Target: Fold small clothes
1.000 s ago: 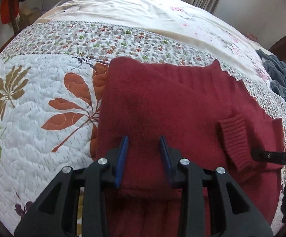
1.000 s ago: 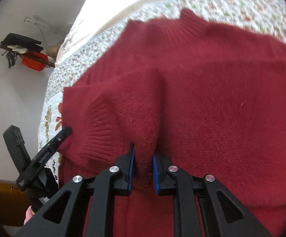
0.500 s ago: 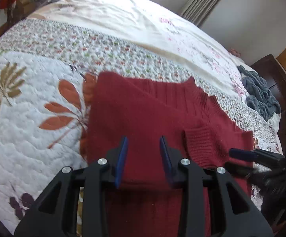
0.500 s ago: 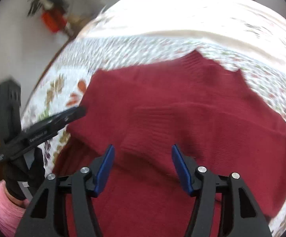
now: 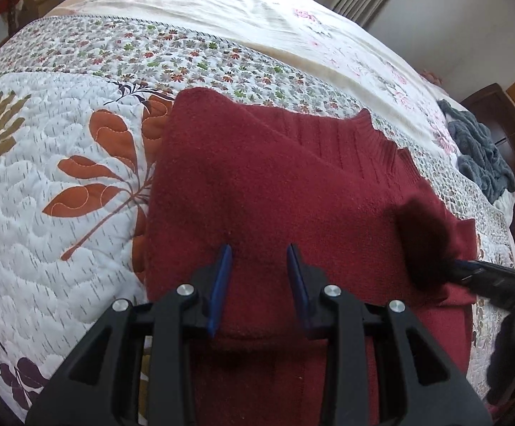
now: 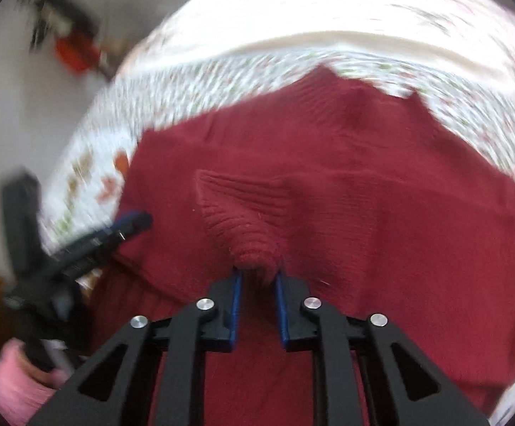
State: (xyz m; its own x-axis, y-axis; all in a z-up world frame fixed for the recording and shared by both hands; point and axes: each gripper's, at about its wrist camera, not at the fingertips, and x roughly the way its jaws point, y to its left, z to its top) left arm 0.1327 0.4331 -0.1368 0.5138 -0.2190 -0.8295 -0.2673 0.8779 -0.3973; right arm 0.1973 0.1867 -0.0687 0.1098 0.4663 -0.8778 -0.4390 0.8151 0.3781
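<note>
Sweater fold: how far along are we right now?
Partly done. The sweater lies on the quilt with its left side already folded over the body. In hand: the right gripper is shut on the ribbed cuff of the other sleeve, lifted above the body. The left gripper hangs open over the hem, holding nothing. Left: lay that sleeve flat, then fold the body up.

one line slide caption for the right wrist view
Right gripper pinches the ribbed cuff of a dark red sweater spread on a floral quilt.

Bed (image 5: 62, 213) w/ floral quilt: red sweater (image 5: 275, 195), gray cloth (image 5: 481, 156) on it.
</note>
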